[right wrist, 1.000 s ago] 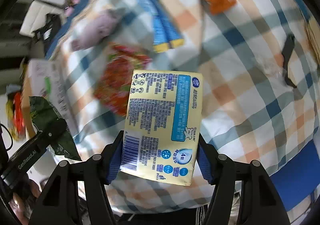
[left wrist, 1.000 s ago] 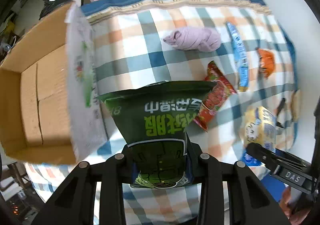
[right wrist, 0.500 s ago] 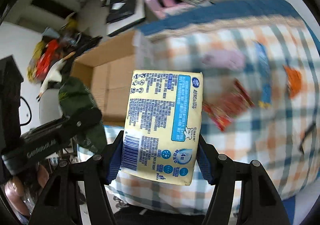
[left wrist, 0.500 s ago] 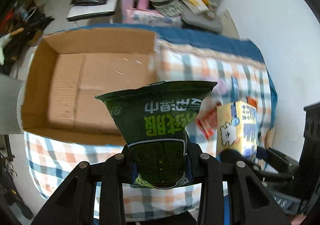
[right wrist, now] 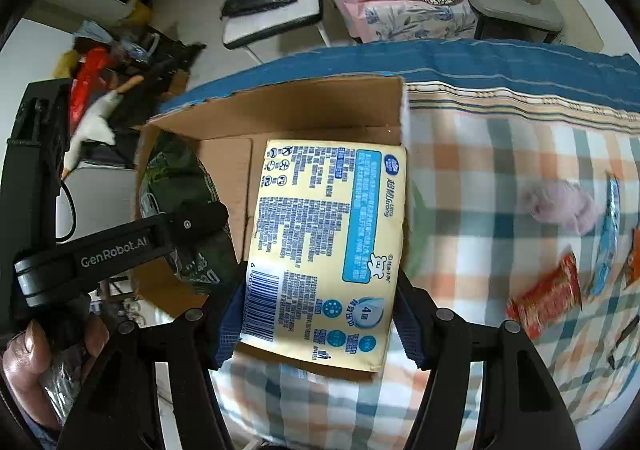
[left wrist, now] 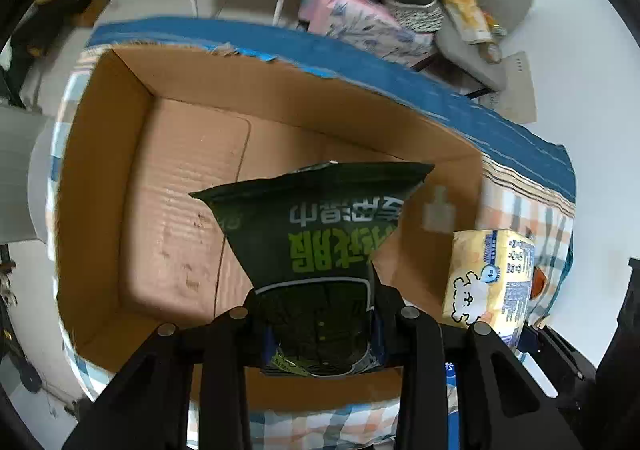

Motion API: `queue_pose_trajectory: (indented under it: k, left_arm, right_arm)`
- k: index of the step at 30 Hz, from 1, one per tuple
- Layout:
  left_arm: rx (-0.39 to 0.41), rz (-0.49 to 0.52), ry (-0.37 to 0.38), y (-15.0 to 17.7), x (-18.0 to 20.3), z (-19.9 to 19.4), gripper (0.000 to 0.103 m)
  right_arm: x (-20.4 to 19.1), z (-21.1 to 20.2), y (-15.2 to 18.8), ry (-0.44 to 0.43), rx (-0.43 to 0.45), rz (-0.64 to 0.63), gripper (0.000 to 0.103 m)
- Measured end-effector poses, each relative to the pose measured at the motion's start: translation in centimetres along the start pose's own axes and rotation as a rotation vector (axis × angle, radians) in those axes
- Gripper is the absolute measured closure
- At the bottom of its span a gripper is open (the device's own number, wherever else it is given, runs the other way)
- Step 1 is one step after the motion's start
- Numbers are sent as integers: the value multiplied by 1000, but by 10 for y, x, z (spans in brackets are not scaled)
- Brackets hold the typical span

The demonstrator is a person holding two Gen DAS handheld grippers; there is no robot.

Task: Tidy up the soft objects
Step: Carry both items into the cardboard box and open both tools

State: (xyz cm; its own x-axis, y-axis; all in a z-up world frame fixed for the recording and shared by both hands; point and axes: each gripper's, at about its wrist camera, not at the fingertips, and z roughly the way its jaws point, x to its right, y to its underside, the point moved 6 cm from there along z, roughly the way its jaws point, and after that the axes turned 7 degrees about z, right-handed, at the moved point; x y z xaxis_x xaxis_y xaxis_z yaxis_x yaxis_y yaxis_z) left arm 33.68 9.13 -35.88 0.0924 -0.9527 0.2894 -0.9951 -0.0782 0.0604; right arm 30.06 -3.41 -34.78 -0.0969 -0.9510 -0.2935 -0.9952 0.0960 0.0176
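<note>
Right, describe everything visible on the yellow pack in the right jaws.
The yellow pack is a soft, rectangular, glossy plastic-wrapped bundle, pale yellow with blue print, a blue label band, a barcode and a small cartoon figure. The right gripper has its jaws shut on its lower end, holding it up over the right edge of the open cardboard box. Only the jaws touch it.

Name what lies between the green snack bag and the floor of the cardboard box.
Nothing: in the left wrist view the green snack bag hangs over the cardboard box, whose floor looks bare.

The left hand-held gripper [right wrist: 192,226] is matte black, marked "GenRobot.AI", with round silver screws and blue finger pads [right wrist: 230,314].
</note>
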Motion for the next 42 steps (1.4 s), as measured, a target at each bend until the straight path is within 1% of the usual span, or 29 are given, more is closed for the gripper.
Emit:
queue_pose_trajectory:
  k: [5,10,14,17,18,19,20,21,23,24,25,26,28,31,34,37,42]
  left_arm:
    - [-86,-35,64,-21,-16,35,71]
    - [-148,-9,98,-30,-12,60,70]
    - [-165,14,65,-36,-10,67,70]
    - [-169,34,53,-37,-11,68,69]
    - [-168,43,40,-36,-11,67,66]
    - [-163,58,30,-36,-10,65,62]
    - [-158,69,23,-37,-11,64,60]
    - [-153,79,11,-36,-11,61,54]
    - [-128,102,-8,-34,-12,53,44]
    - [-115,112,-20,-31,-14,48,34]
    - [-105,119,-29,-31,-16,46,28]
    - [-92,124,-40,-27,-18,41,26]
    - [-73,131,-52,-21,-23,33,14]
    - [-37,135,-77,-11,-27,20,12]
    - [15,150,-117,5,-31,2,11]
    - [65,156,-137,15,-31,-12,10]
    - [170,163,-176,40,-29,-48,10]
  right_arm:
    - [-12,37,-32,85,-16,14,36]
    - [-18,62,-52,143,-24,19,36]
    - [-17,74,-60,171,-34,25,35]
    - [-16,78,-63,194,-32,19,35]
    - [-16,77,-64,197,-26,18,35]
    - [-15,76,-64,200,-23,19,34]
    - [-16,75,-65,200,-18,22,31]
    - [-16,74,-66,202,-12,24,29]
    - [-16,67,-64,220,9,19,14]
    - [-16,66,-65,226,14,13,11]
    - [-16,64,-63,235,19,5,5]
    - [-17,61,-61,237,27,2,1]
    - [-18,57,-55,221,39,2,0]
    - [-19,47,-45,226,77,-11,0]
    - [-23,34,-33,240,145,-53,0]
    - [-28,23,-18,257,158,-82,0]
    - [-30,-5,10,254,177,-62,0]
